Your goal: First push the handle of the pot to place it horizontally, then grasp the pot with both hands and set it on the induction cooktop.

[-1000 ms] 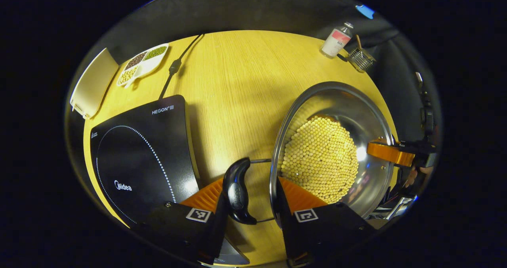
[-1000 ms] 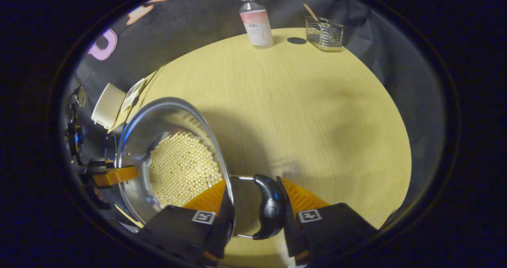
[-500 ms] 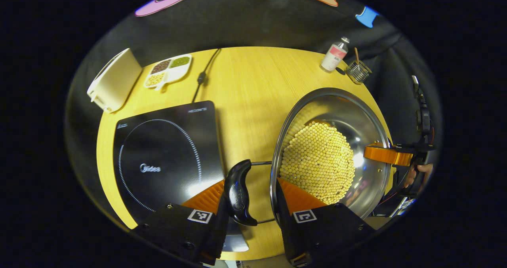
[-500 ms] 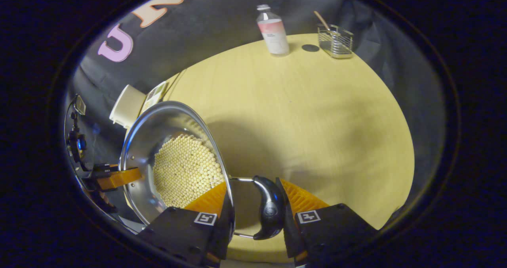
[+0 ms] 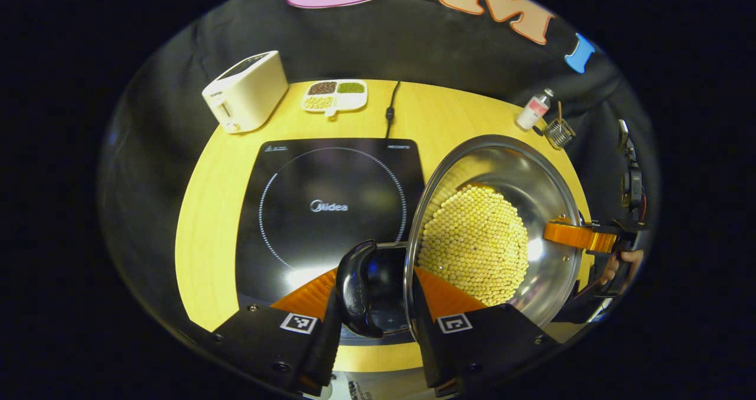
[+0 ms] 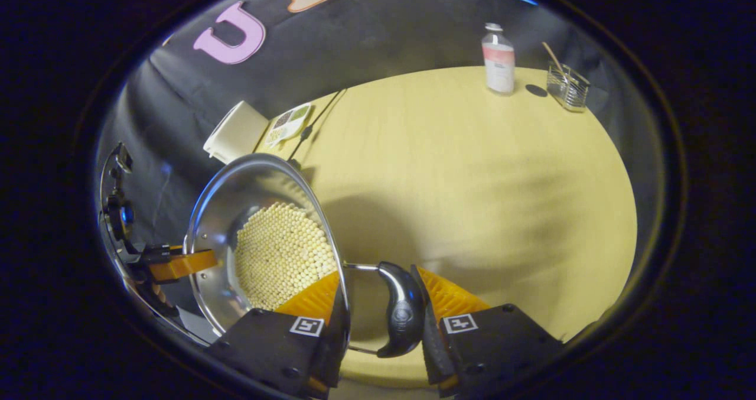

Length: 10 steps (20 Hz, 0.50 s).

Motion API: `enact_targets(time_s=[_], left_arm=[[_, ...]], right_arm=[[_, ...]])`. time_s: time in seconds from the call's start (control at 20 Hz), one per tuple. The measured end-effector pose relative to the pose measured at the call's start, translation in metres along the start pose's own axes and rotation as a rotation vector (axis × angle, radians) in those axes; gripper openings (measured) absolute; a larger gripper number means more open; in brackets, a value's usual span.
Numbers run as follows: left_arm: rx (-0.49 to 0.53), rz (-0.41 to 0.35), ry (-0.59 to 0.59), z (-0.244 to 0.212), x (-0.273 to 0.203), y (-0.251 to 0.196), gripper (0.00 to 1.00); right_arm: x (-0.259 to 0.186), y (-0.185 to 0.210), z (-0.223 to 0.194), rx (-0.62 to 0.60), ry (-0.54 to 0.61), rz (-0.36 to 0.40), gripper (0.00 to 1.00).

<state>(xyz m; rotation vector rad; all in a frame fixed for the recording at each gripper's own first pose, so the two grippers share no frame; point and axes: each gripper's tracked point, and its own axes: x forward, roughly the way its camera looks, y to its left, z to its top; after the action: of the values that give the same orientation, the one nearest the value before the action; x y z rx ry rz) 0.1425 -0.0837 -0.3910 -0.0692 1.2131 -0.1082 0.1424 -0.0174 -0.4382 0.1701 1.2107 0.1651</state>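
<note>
Two claws hold the shiny round steel pot (image 5: 531,187) by its opposite sides, each reaching in level from the pot's outer edge. In the left gripper view the left claw (image 5: 371,288) is clenched across the pot's black curved side handle (image 5: 356,288) and the rim beside it, one finger outside the handle, the other inside the bowl against the layer of pale yellow beans (image 5: 478,243). In the right gripper view the right claw (image 6: 378,296) grips the opposite black side handle (image 6: 401,308) and rim the same way. Across the bowl in the left gripper view, the far claw appears with a hand (image 5: 620,264) behind it.

The pot's handle-to-handle axis runs sideways between the two claws, its mouth facing up. Its near handle overlaps the near right part of the flat black square induction cooktop (image 5: 319,205), while the bowl lies mostly off its right edge over the pale wooden counter (image 5: 207,211); whether the pot touches either surface cannot be told.

At the counter's far edge stand a cream toaster (image 5: 245,91), a white divided dish of beans (image 5: 335,95), a small bottle (image 5: 533,110) and a wire basket (image 5: 559,132).
</note>
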Motion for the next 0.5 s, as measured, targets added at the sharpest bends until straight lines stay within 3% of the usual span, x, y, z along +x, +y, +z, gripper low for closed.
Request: enact_targets(time_s=[0.25, 0.3, 0.4, 0.5], left_arm=[[0.034, -0.067, 0.006, 0.008, 0.013, 0.007, 0.60], [0.049, -0.082, 0.004, 0.012, 0.020, 0.006, 0.59], [0.064, -0.102, 0.019, 0.011, 0.030, 0.000, 0.59], [0.078, -0.116, 0.026, 0.014, 0.035, -0.006, 0.59]], right_arm=[[0.018, 0.062, -0.008, 0.009, -0.008, -0.087, 0.58], [0.023, 0.073, -0.013, 0.018, -0.003, -0.100, 0.51], [0.036, 0.092, -0.016, 0.046, 0.003, -0.131, 0.58], [0.043, 0.109, -0.016, 0.051, 0.008, -0.163, 0.51]])
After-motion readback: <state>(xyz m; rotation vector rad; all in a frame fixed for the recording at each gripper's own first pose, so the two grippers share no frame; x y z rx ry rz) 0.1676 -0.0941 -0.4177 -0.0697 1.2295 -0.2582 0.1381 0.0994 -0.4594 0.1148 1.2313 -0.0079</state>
